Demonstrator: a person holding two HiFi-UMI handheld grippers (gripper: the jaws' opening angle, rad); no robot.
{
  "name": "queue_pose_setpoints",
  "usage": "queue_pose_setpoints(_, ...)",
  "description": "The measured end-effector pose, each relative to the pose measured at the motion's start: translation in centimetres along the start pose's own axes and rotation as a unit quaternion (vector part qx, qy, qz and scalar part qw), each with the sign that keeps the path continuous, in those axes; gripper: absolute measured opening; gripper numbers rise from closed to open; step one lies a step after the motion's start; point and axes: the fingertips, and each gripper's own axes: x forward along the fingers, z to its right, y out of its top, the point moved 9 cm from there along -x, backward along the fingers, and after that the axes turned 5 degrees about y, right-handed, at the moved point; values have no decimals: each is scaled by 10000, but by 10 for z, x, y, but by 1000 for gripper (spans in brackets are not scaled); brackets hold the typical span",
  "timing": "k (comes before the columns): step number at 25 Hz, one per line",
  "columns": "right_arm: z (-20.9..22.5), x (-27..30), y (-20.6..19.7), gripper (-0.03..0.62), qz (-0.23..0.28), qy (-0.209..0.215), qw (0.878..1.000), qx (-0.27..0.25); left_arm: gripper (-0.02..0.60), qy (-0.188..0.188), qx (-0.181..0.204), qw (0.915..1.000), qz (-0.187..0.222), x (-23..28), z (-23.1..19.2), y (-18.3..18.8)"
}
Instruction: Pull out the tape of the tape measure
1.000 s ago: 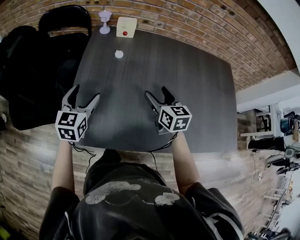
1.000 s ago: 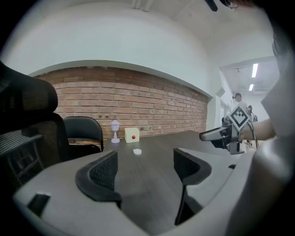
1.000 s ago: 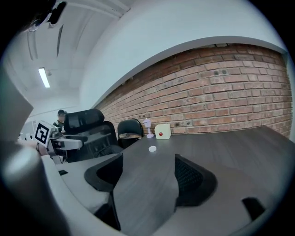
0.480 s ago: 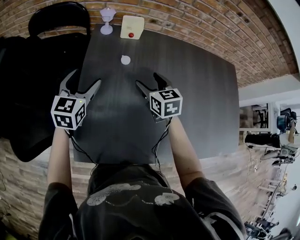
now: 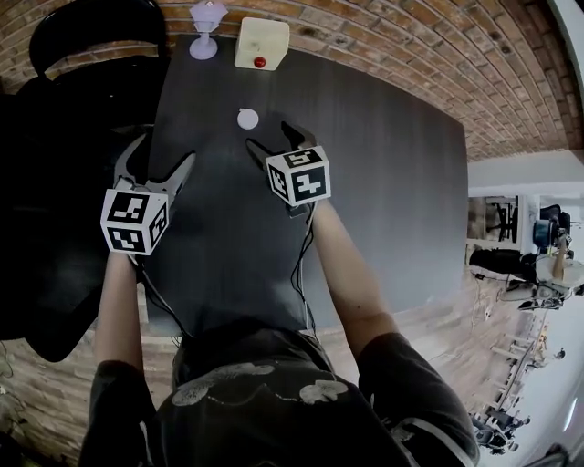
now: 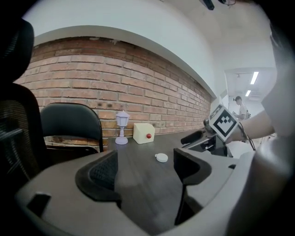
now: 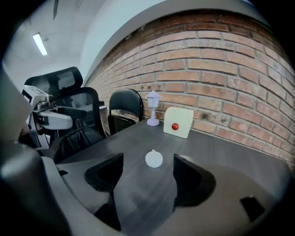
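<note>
A small round white tape measure (image 5: 247,118) lies flat on the dark table (image 5: 383,182), with a little tab on its rim. The right gripper view has the tape measure (image 7: 154,159) just ahead of the jaws, centred between them and apart from them. My right gripper (image 5: 271,140) is open, a short way in front of it. At the table's left edge my left gripper (image 5: 157,161) is open and holds nothing. From the left gripper view the tape measure (image 6: 161,157) lies further off to the right, and the right gripper (image 6: 203,137) reaches in from the right.
A cream box with a red button (image 5: 261,44) and a small lilac lantern figure (image 5: 204,27) stand at the table's far edge by the brick wall. A black chair (image 5: 87,32) stands at the far left, with a dark office chair (image 7: 69,106) beside it.
My right gripper has moved forward and left, closing in on the tape measure. The left gripper has hardly shifted. Both have stayed open.
</note>
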Motion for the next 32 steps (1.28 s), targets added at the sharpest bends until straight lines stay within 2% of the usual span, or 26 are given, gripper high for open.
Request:
queue_pose_setpoints(9, 15, 72, 1, 333, -520, 69, 9986, -4, 374, 7, -40, 10000, -80, 19, -8, -17)
queue_pose_setpoints(15, 22, 96, -11, 333, -868, 63, 9962, 81, 374, -1, -113, 9998, -175, 24, -11, -21)
queue_pose_setpoints(21, 25, 103, -14, 331, -843, 92, 9964, 54, 374, 0, -264, 9994, -245, 30, -14, -30)
queue_pose_setpoints(29, 26, 106, -18, 317, -627, 216, 9978, 26, 374, 51, -228, 9993, -305, 32, -16, -35)
queue_pose_setpoints(30, 26, 106, -18, 301, -608, 198, 9979, 36, 374, 54, -212, 9993, -316, 32, -15, -35)
queue_pose_setpoints(31, 26, 105, -18, 248, -591, 168, 9981, 43, 374, 51, -203, 9993, -321, 32, -14, -35)
queue_pose_setpoints(32, 26, 105, -19, 236, -577, 141, 9982, 45, 374, 43, -200, 9993, -318, 32, -13, -34)
